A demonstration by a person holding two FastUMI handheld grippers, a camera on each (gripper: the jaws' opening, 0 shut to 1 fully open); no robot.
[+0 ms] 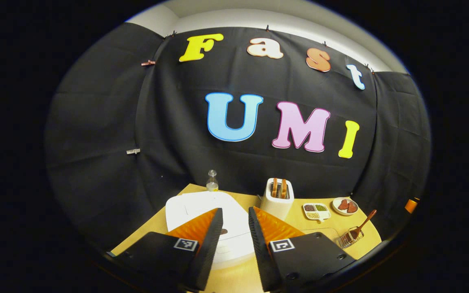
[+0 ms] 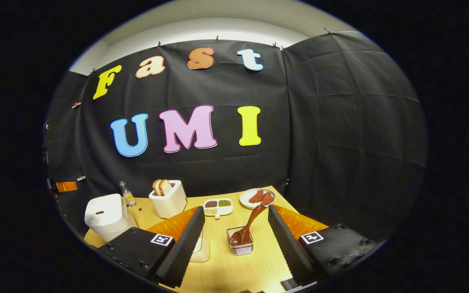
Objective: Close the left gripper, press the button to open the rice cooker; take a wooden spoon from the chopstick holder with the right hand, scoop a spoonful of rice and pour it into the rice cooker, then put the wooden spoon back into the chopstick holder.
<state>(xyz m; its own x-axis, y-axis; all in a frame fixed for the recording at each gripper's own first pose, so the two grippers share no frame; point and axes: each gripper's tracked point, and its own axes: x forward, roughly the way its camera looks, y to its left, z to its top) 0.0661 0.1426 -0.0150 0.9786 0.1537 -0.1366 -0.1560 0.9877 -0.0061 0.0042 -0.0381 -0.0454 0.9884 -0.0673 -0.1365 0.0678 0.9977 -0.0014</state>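
Wooden spoon (image 2: 250, 225) leans in the chopstick holder (image 2: 240, 245); both hand-held grippers, left (image 1: 235, 221) and right (image 2: 236, 224), gape (lid down on the rice cooker (image 1: 202, 215)).

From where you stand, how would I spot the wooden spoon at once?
Find the white toaster at the back of the yellow table. Nearer you stands a small wire holder; the wooden spoon leans out of it, the one brown long-handled thing there.

Both views from above the table (image 1: 234, 280) edge — facing wall.
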